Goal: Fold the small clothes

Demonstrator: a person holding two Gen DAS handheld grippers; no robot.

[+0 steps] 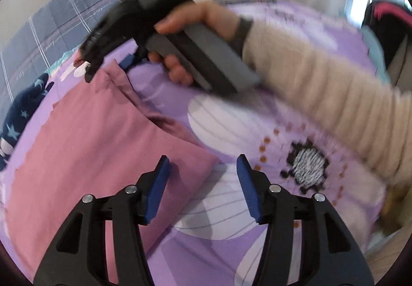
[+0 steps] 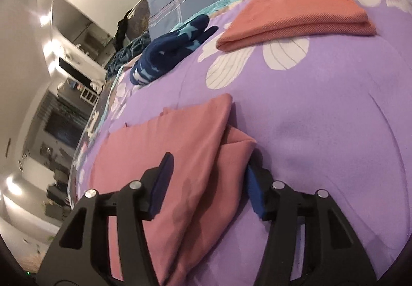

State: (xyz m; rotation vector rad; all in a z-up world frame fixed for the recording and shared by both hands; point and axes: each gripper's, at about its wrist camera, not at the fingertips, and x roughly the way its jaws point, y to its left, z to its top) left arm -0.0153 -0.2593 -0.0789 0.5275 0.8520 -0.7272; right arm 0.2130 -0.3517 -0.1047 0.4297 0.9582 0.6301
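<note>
Both wrist views close above purple bedspread (image 1: 257,110), angled down; shared: pink garment (image 2: 180,157), bedspread.

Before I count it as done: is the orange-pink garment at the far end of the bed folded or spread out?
Folded. The orange-pink garment lies as a compact slab on the purple bedspread, with stacked layers showing along its near edge.

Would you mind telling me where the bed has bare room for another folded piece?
Bare purple bedspread lies right of the pink garment, below the folded orange garment. Crowded toward the navy star-print garment at the far edge.
</note>
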